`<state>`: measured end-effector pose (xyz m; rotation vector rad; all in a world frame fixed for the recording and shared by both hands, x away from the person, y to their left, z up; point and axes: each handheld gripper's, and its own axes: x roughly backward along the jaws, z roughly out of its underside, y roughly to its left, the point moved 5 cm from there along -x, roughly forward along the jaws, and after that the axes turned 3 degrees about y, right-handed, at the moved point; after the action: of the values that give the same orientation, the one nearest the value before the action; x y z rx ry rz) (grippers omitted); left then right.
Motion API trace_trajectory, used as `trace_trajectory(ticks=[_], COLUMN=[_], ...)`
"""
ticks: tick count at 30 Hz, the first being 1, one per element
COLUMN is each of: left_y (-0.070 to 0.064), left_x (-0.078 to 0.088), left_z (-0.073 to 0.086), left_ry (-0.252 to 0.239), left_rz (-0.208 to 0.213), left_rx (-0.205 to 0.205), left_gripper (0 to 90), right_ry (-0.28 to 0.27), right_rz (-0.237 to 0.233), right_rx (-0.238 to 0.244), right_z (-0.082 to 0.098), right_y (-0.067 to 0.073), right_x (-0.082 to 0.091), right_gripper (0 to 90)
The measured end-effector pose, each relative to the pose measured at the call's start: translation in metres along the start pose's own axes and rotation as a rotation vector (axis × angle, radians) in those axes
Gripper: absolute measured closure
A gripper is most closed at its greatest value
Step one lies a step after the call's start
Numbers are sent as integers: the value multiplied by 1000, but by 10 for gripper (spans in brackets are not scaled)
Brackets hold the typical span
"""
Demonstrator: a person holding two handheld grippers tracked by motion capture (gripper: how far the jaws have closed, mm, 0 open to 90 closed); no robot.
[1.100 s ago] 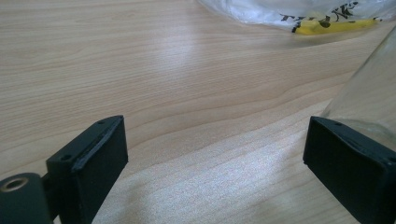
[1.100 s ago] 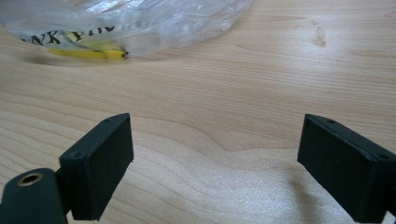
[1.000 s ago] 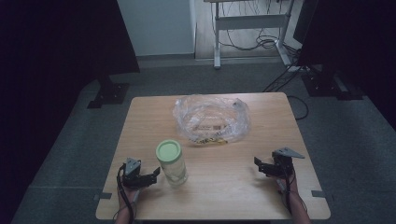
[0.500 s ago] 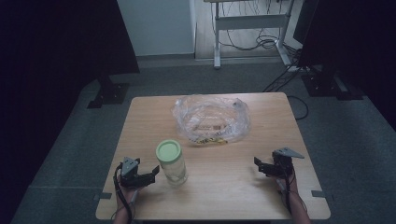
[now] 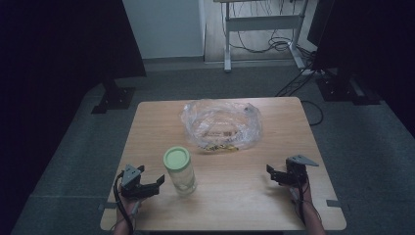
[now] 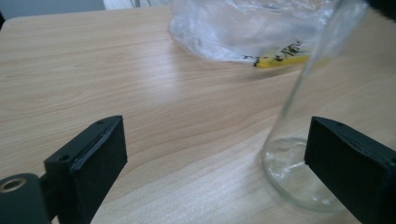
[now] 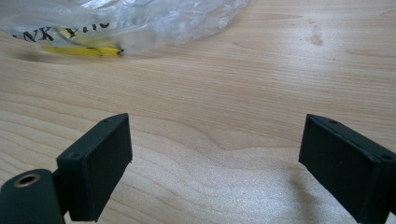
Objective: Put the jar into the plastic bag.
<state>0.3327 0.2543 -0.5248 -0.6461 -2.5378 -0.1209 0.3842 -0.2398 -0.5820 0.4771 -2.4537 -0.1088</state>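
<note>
Left gripper (image 5: 157, 182) jaws apart just left of upright glass jar (image 5: 180, 171), right gripper (image 5: 272, 173) jaws apart, plastic bag (image 5: 222, 125) far.

A pale wooden worktop (image 5: 156, 127) is set on grey carpet (image 5: 73, 161). Beyond its far edge, a white wall panel (image 5: 164, 27) and a cable-strewn desk frame (image 5: 259, 22) are seen between dark curtains (image 5: 58, 44).

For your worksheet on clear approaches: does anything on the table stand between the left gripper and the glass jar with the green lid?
Nothing visible does. The left gripper sits open right beside the jar, with bare table between. The plastic bag lies farther back.
</note>
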Motion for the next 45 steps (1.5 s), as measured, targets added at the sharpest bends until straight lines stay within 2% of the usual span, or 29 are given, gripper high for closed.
trace_trajectory(ticks=[3, 8, 11, 14, 19, 25, 28, 33, 36, 37, 40, 45], left_y=[-2, -7, -10, -16, -28, -37, -43, -52, -56, -58, -62, -70], left_x=[7, 16, 19, 20, 17, 12, 13, 19, 19, 18, 12, 5], left_z=[-4, -10, -12, -15, -17, -17, -21, -34, -38, -40, -47, -58], left_ry=[-2, -18, -16, -11, 10, 26, 32, -4, -8, 0, 26, 37], left_rz=[19, 57, 60, 75, 89, 107, 110, 135, 149, 156, 139, 146], left_rx=[-16, -17, -21, -44, -94, -113, -127, -134, -132, -139, -170, -195], left_gripper=[53, 49, 44, 44, 37, 30, 23, 23, 21, 21, 14, 12], right_ry=[1, 7, 6, 6, 7, 11, 10, 16, 15, 15, 18, 25], right_rz=[4, 5, 6, 7, 10, 13, 21, 16, 18, 18, 19, 15], right_rx=[2, 10, 2, -8, -1, 3, 3, 5, 0, 0, -4, -3], right_z=[0, 0, 0, 0, 0, 0, 0, 1, 1, 1, 1, 2], right_y=[0, 1, 0, -1, 0, 0, 0, 1, 1, 1, 0, 0], right_x=[0, -1, -1, -1, -1, -1, -1, 0, 0, 0, 0, -1], right_gripper=[92, 91, 87, 87, 87, 87, 83, 81, 80, 80, 79, 79])
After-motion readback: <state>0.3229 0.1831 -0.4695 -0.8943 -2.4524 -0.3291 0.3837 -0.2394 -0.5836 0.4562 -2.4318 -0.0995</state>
